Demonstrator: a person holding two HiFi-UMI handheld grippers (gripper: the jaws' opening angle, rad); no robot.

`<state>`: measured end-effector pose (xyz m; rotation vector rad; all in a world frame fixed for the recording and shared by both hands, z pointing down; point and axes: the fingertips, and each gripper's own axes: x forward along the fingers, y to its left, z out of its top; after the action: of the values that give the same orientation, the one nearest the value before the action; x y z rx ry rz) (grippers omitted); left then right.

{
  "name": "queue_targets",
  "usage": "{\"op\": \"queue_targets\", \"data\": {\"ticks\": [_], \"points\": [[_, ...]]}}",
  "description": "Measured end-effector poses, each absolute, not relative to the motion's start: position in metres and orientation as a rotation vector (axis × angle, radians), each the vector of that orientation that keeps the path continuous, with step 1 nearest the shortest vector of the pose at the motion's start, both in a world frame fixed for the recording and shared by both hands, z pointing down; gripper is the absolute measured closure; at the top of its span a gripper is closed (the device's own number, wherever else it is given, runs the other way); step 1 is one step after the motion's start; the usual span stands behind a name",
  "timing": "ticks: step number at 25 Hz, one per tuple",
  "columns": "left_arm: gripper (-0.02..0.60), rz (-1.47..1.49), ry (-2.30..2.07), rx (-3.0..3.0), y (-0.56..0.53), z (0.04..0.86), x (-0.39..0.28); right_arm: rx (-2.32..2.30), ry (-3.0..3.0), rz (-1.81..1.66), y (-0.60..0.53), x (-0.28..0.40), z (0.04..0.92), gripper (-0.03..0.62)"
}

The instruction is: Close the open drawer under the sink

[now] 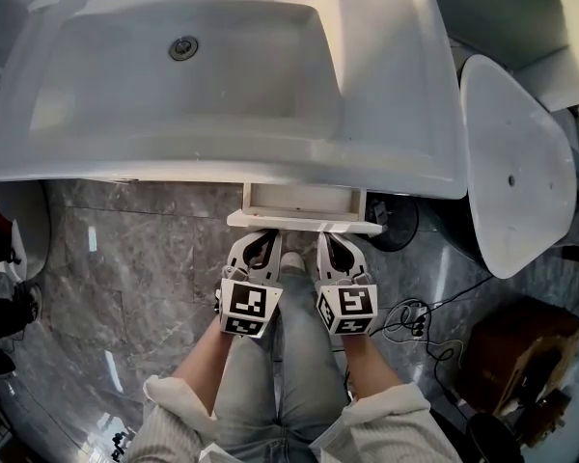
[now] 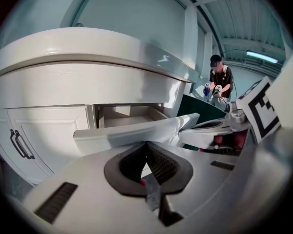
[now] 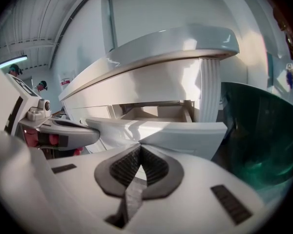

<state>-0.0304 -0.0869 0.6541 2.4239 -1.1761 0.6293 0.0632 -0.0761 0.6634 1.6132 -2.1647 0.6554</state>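
A white drawer (image 1: 304, 201) stands pulled out beneath the white sink (image 1: 396, 152), its inside bare. Its front panel (image 1: 304, 223) faces me. My left gripper (image 1: 265, 236) is shut with nothing in it, its tip against the left half of the panel. My right gripper (image 1: 331, 237) is also shut and holds nothing, and its tip meets the right half. In the left gripper view the closed left gripper (image 2: 146, 144) points at the drawer front (image 2: 132, 133). The right gripper view has the closed right gripper (image 3: 140, 148) just under the drawer front (image 3: 161, 129).
A white oval toilet lid (image 1: 516, 162) is to the right of the sink, with cables (image 1: 415, 318) on the marble floor. A cabinet door with a dark handle (image 2: 17, 143) sits left of the drawer. A person (image 2: 219, 82) stands far off. My legs are right below the grippers.
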Motion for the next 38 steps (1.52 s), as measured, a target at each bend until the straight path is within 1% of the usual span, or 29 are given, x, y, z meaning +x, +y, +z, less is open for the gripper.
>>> {"op": "queue_targets", "data": {"ticks": [38], "points": [[0.566,0.633,-1.167,2.513,-0.166,0.647,-0.021,1.676,-2.142,0.558,-0.156,0.072,0.66,0.585]]}}
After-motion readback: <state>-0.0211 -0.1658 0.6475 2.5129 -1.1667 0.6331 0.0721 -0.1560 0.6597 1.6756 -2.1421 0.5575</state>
